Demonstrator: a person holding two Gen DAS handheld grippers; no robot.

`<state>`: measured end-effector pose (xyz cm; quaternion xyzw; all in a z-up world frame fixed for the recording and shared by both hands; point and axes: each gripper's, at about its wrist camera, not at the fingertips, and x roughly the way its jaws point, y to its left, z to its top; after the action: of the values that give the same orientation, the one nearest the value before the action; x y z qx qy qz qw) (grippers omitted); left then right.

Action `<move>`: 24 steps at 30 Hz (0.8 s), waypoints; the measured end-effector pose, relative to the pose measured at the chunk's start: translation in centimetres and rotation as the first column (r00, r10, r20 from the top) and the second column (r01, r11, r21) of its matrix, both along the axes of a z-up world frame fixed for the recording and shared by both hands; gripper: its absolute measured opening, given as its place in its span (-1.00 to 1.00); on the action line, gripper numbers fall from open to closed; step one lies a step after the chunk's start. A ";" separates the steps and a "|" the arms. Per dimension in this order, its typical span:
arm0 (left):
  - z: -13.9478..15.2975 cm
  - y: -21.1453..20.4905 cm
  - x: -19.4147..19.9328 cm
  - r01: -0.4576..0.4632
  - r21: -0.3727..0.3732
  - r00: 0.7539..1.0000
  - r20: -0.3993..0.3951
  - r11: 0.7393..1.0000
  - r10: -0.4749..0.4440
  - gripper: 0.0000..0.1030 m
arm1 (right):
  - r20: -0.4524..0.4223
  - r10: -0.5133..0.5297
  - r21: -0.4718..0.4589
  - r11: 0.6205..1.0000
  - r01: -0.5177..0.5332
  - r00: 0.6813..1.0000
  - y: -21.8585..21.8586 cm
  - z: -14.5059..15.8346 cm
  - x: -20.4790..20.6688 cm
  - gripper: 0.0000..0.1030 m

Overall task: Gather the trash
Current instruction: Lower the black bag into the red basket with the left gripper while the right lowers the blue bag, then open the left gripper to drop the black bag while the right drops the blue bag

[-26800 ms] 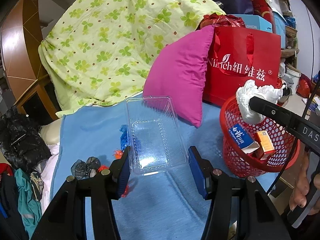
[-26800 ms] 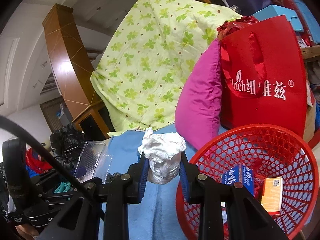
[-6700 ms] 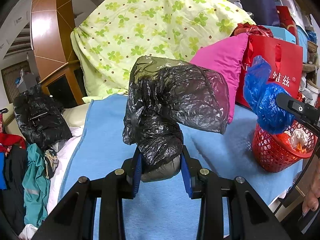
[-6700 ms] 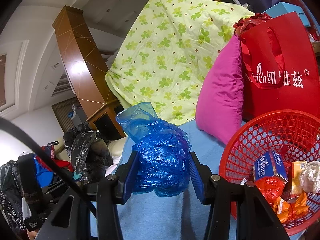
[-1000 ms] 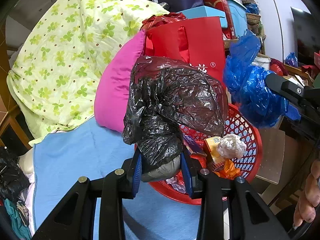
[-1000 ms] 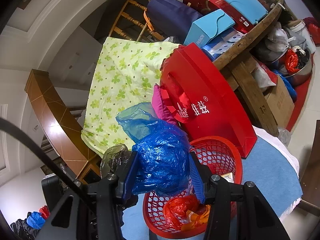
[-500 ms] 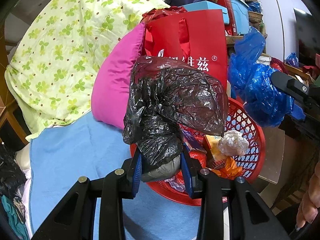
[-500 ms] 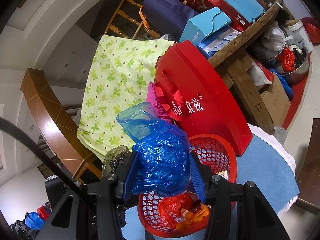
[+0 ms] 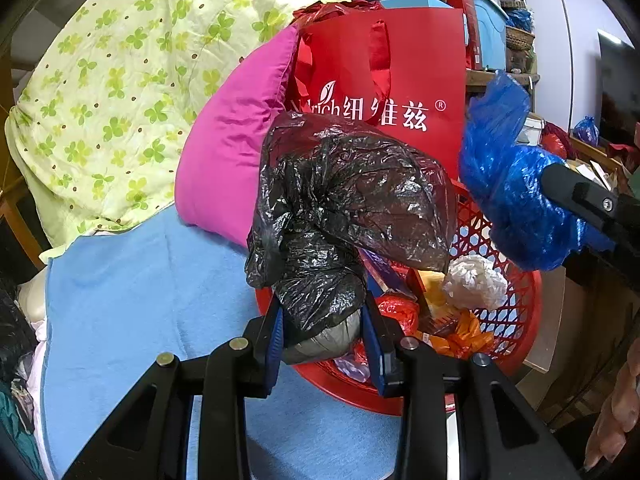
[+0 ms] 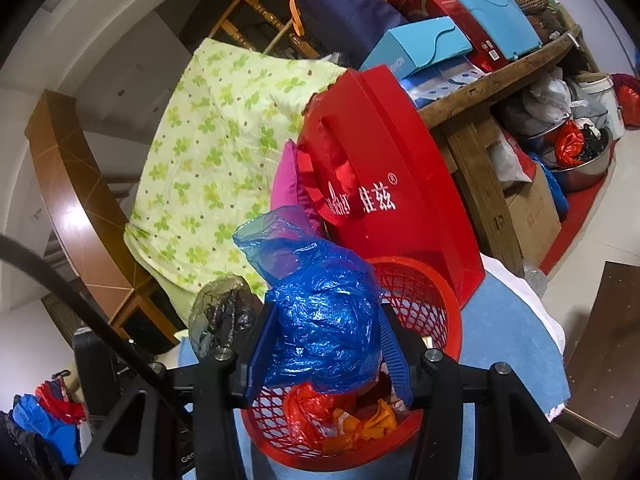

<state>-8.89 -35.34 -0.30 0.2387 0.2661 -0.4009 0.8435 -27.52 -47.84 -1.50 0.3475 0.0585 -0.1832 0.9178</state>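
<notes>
Red mesh basket (image 9: 516, 320) holding wrappers, left jaws clamping black bag (image 9: 344, 216), right jaws gripping blue bag (image 10: 324, 320)

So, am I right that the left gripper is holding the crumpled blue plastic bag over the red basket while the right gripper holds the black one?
Not quite: the colours are swapped. The left gripper holds the black plastic bag, as the left wrist view shows, and the right gripper holds the blue plastic bag, as the right wrist view shows. Both are indeed over the red basket.
</notes>
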 end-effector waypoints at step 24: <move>-0.6 -0.2 0.1 0.031 -0.011 0.999 -0.014 0.999 -0.031 -0.14 | -0.053 0.003 0.046 0.999 0.000 0.999 -0.2 -0.6 1.8 0.05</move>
<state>-8.75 -35.53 -0.88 0.2353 0.2662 -0.4173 0.8365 -25.72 -48.04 -2.12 0.3632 0.0874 -0.1903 0.9079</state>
